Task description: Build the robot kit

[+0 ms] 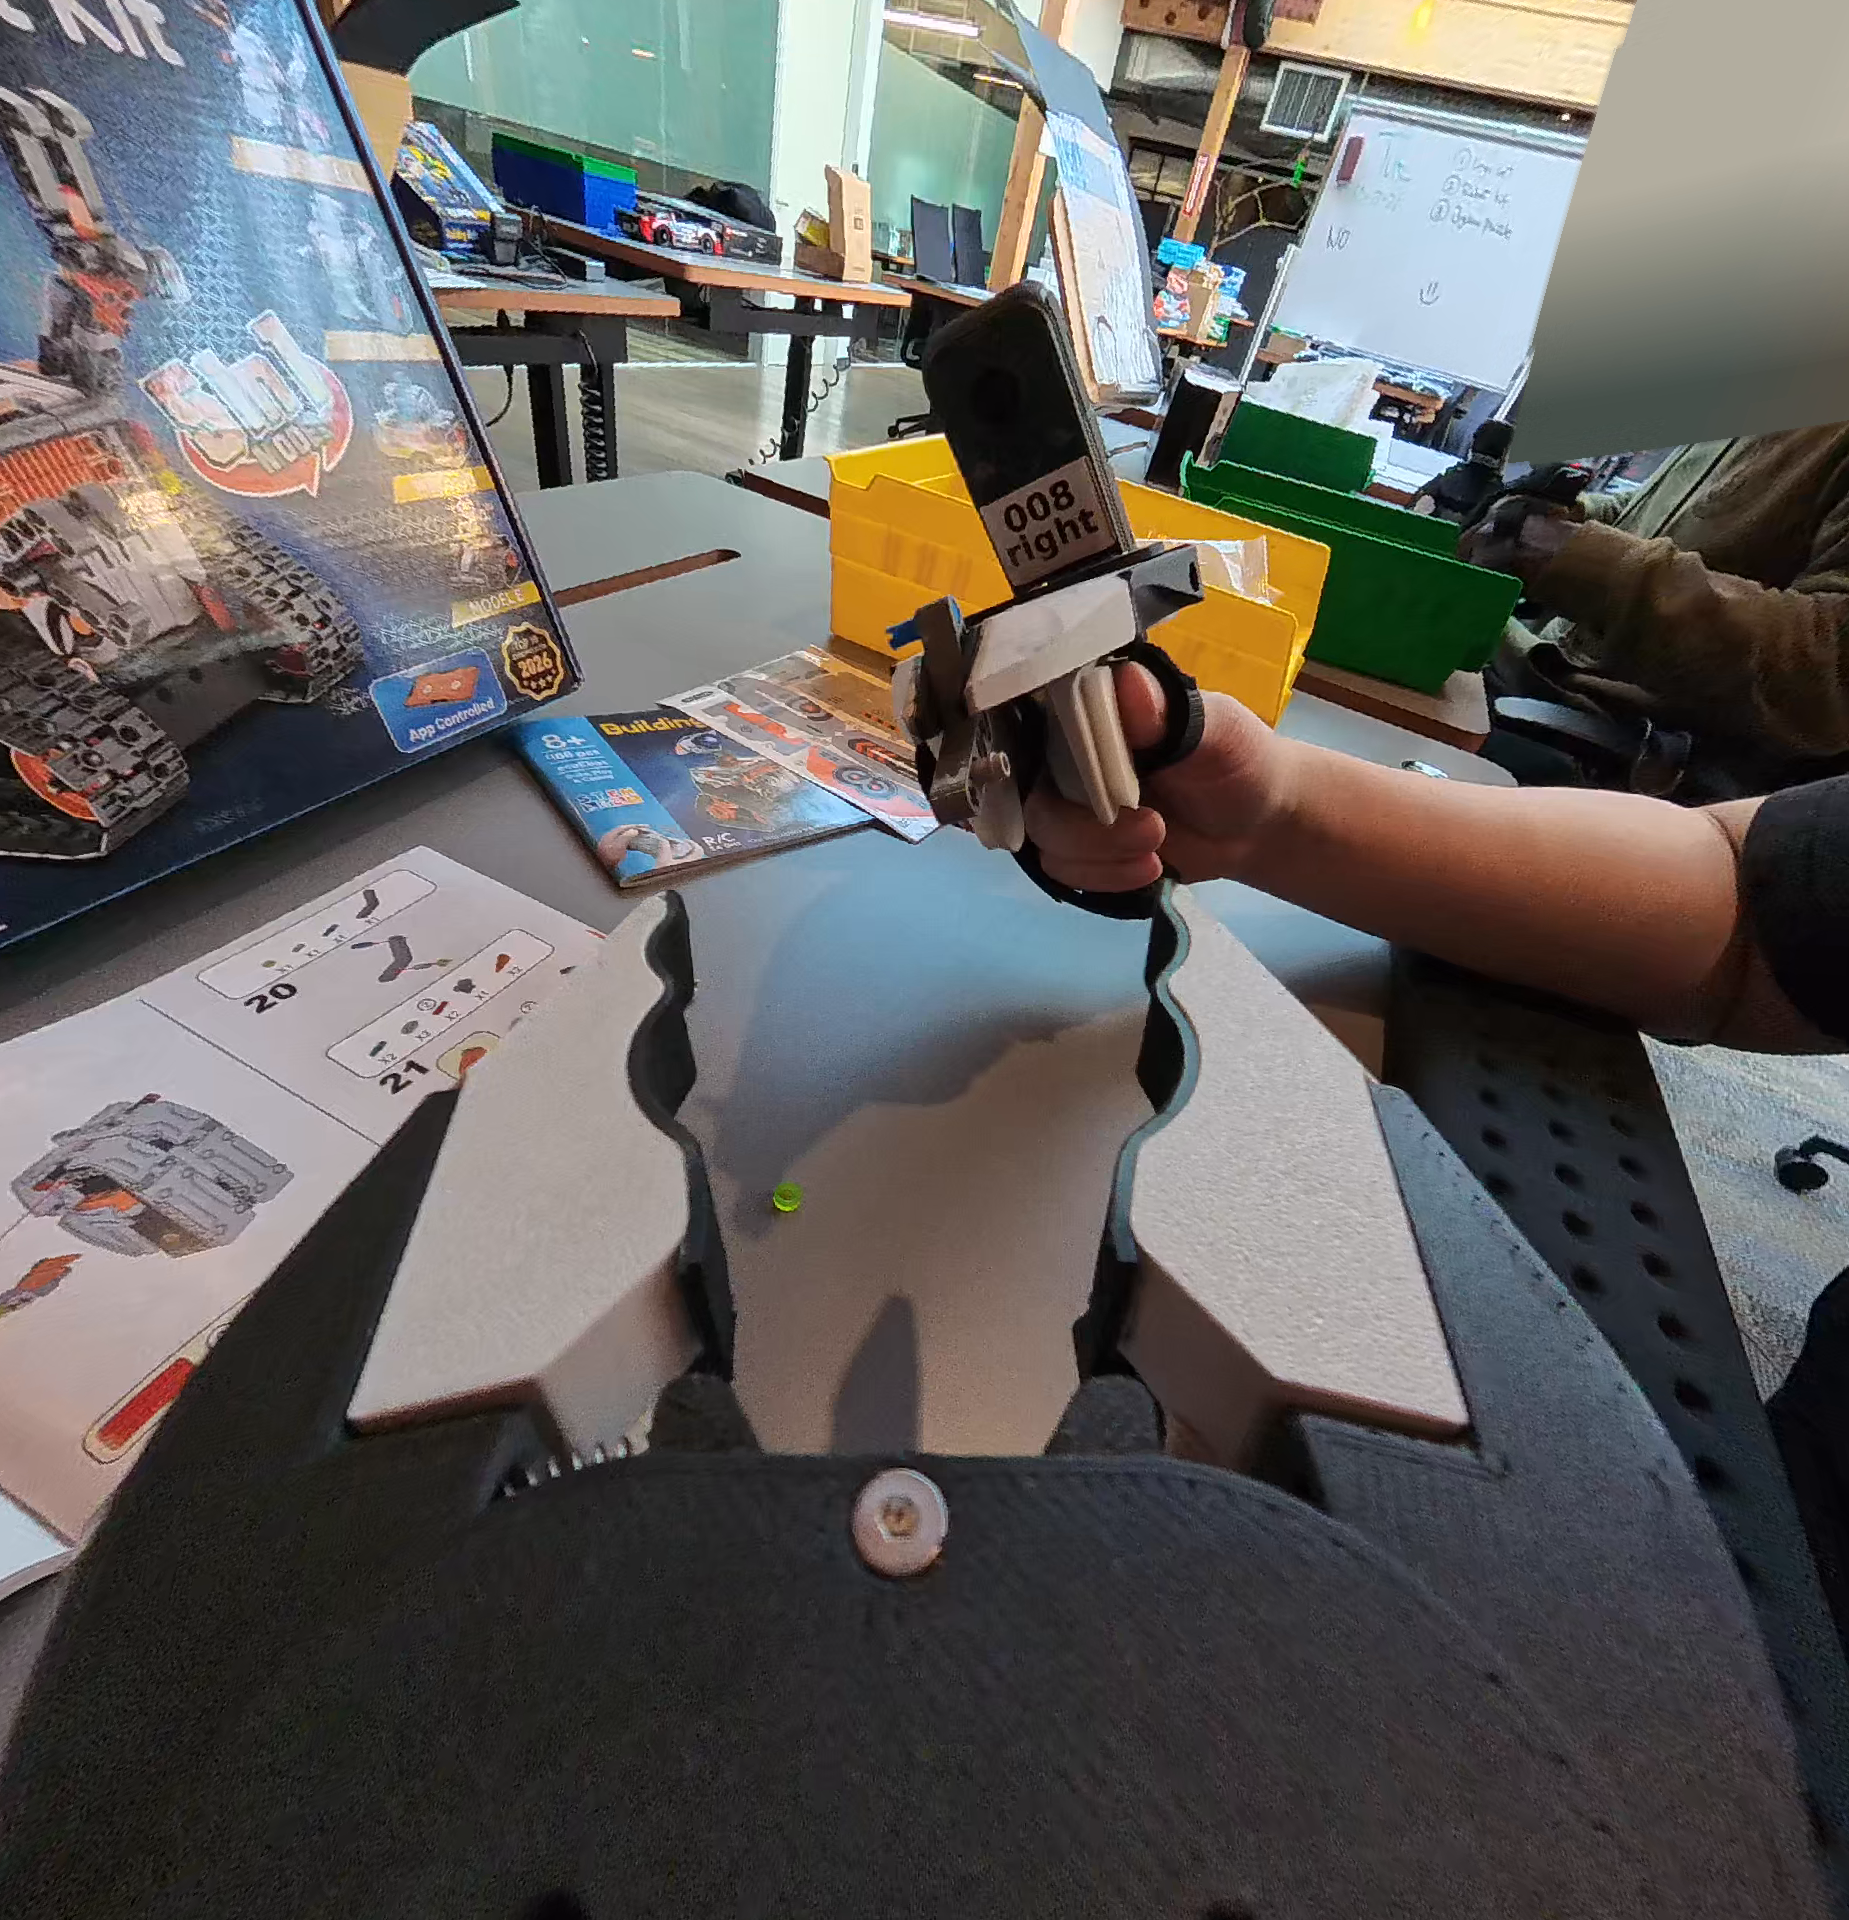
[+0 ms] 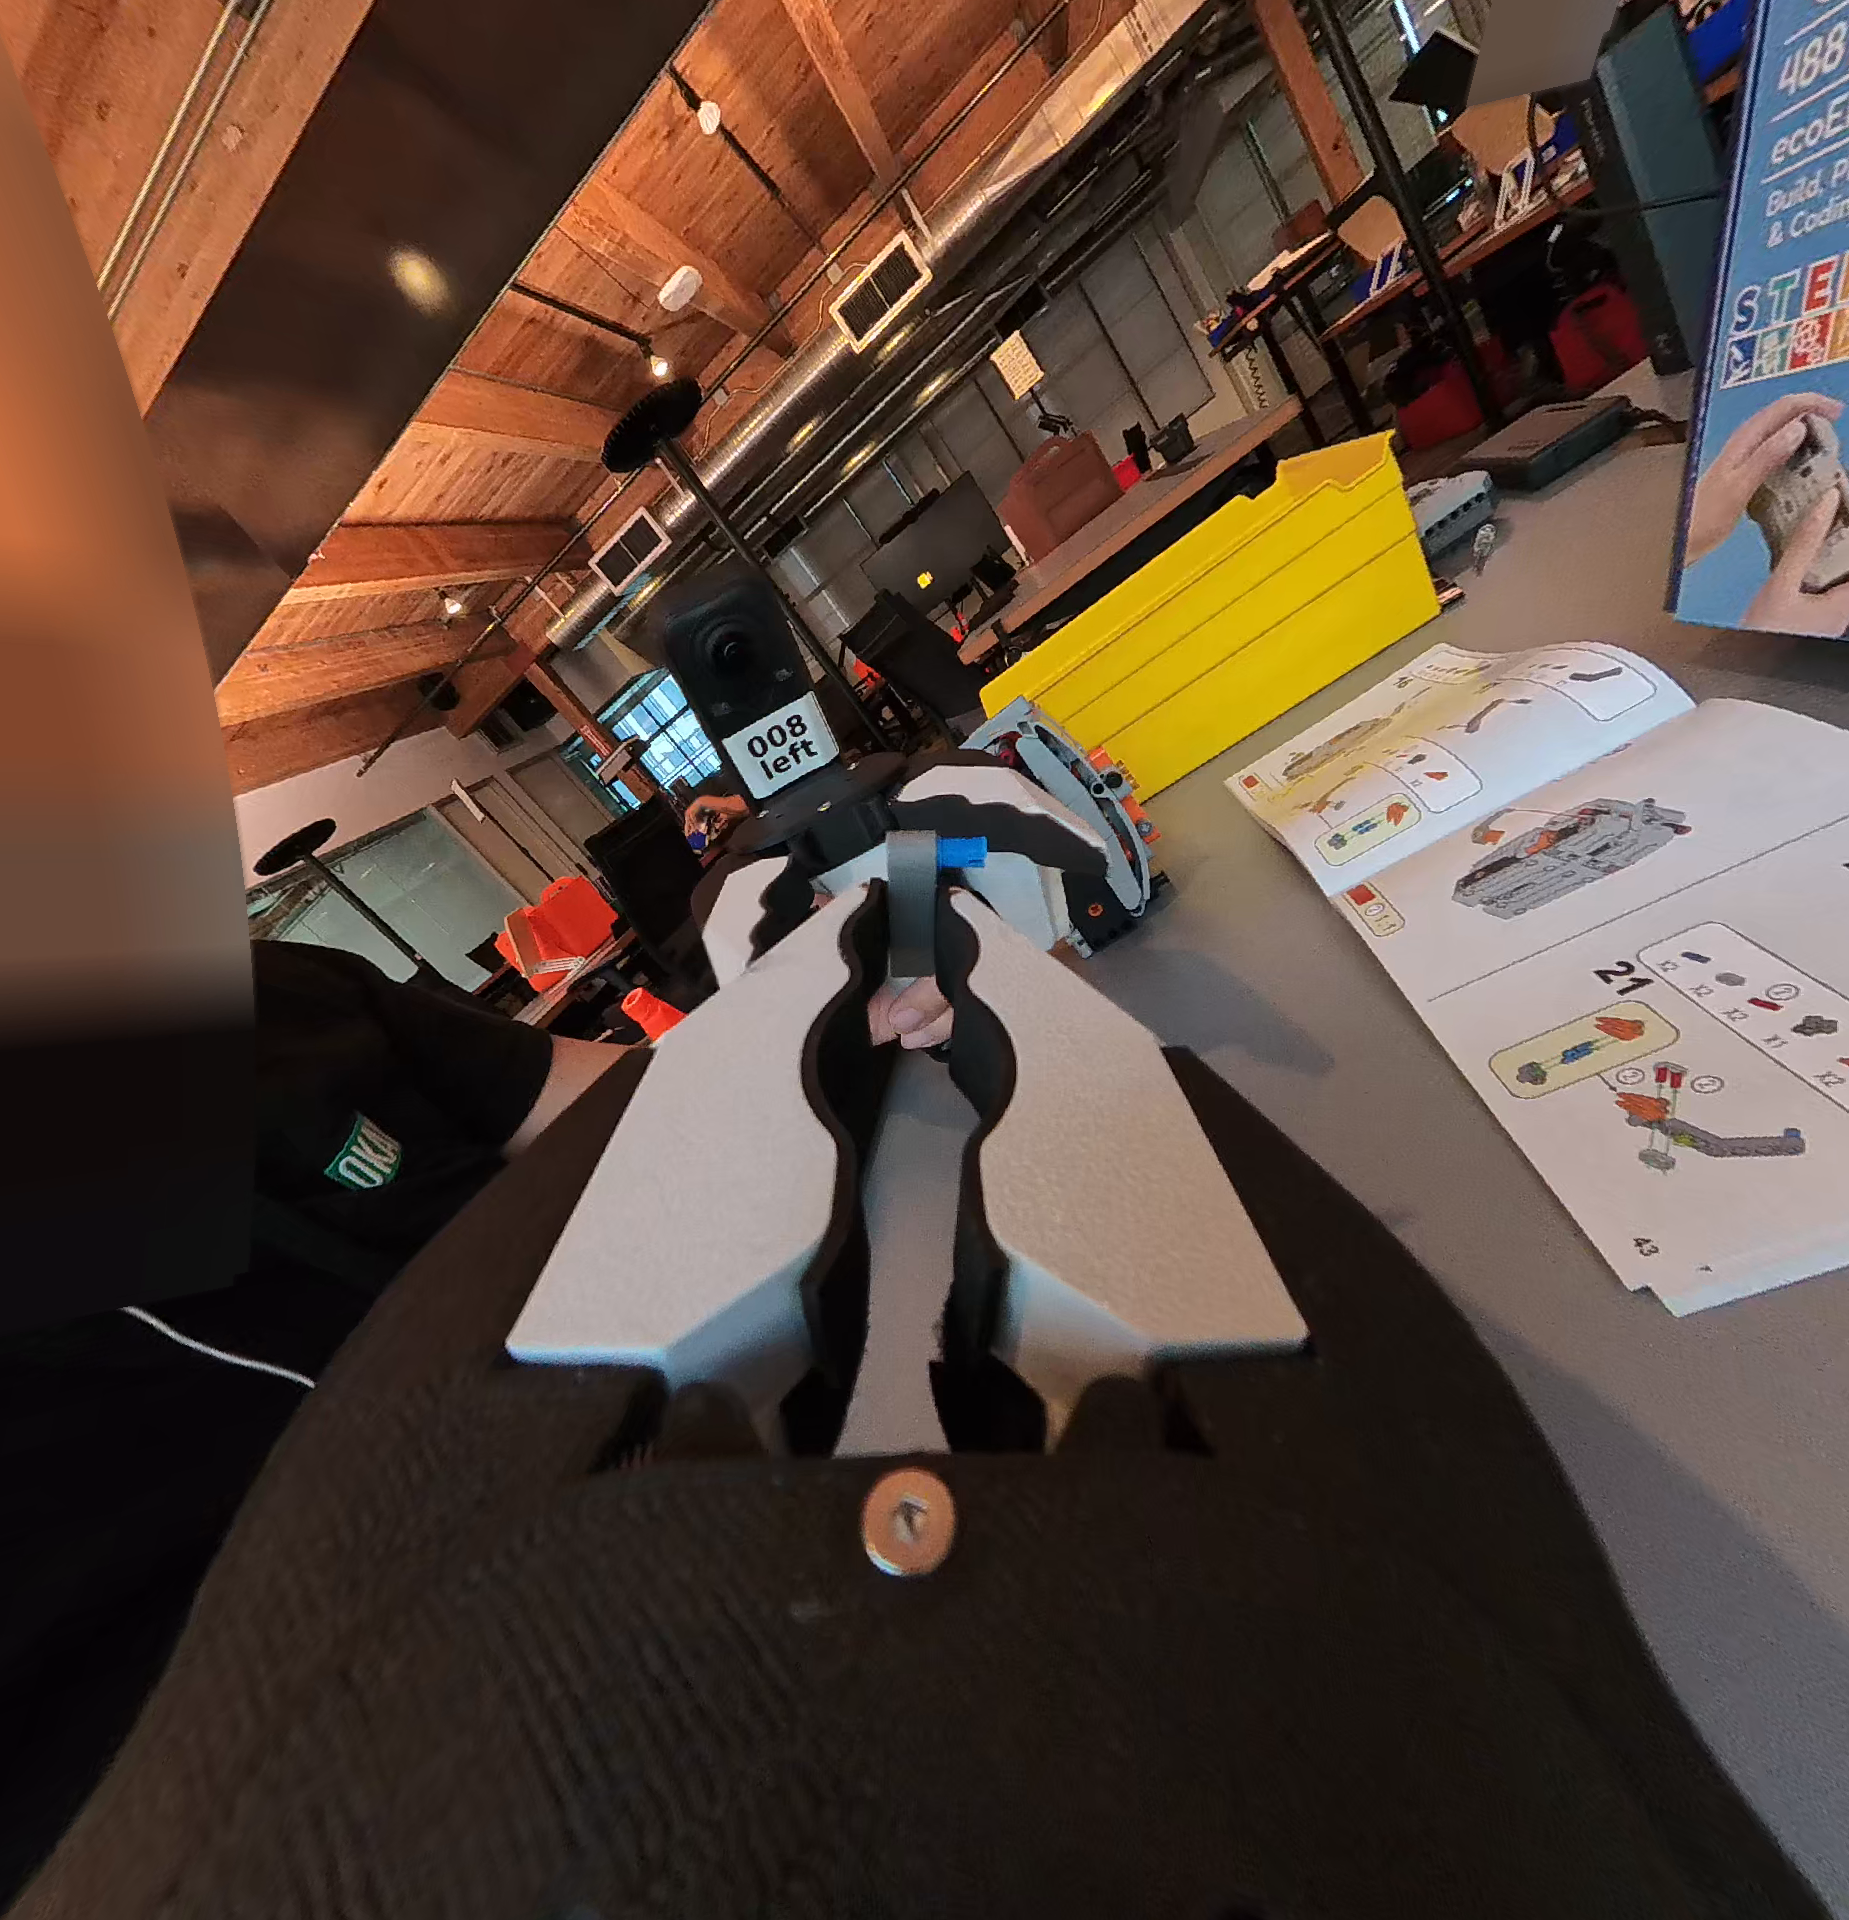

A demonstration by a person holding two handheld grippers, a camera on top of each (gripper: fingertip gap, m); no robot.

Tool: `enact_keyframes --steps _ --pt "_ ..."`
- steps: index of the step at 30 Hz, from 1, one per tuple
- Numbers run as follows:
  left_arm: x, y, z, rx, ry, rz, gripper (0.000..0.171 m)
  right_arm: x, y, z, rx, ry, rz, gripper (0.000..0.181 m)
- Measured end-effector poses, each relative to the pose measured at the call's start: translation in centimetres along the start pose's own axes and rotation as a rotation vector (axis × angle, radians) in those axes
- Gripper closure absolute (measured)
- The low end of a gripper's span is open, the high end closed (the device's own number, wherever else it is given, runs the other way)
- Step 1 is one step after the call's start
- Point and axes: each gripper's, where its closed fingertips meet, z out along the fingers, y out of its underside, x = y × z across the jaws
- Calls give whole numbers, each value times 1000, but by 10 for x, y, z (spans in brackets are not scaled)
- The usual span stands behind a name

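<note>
My left gripper [image 1: 920, 935] is open and empty, low over the grey table [image 1: 899, 1049]. A tiny green round stud [image 1: 787, 1197] lies on the table between its fingers, touching neither. My right gripper [image 2: 904, 935] is shut on a short grey beam [image 2: 909, 914] with a blue pin [image 2: 961, 852] at its top end. A hand holds the right gripper [image 1: 930, 686] in the air just beyond the left fingertips. A part-built grey and orange model [image 2: 1091, 831] stands on the table behind the beam.
An open instruction booklet [image 1: 203, 1091] lies left of the left gripper and also shows in the right wrist view [image 2: 1626, 935]. A big blue kit box [image 1: 193, 436] stands behind it. A small booklet [image 1: 681, 790], a yellow bin [image 1: 899, 540] and a green bin [image 1: 1398, 592] sit farther back.
</note>
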Motion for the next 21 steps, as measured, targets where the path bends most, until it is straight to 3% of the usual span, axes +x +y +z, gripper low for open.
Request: enact_keyframes --steps 12,21 --pt "-5 12 4 -60 -26 34 83 11 6 6 -24 26 -12 174" --pt "-5 20 4 -106 -20 53 114 6 0 3 -4 15 -6 174"
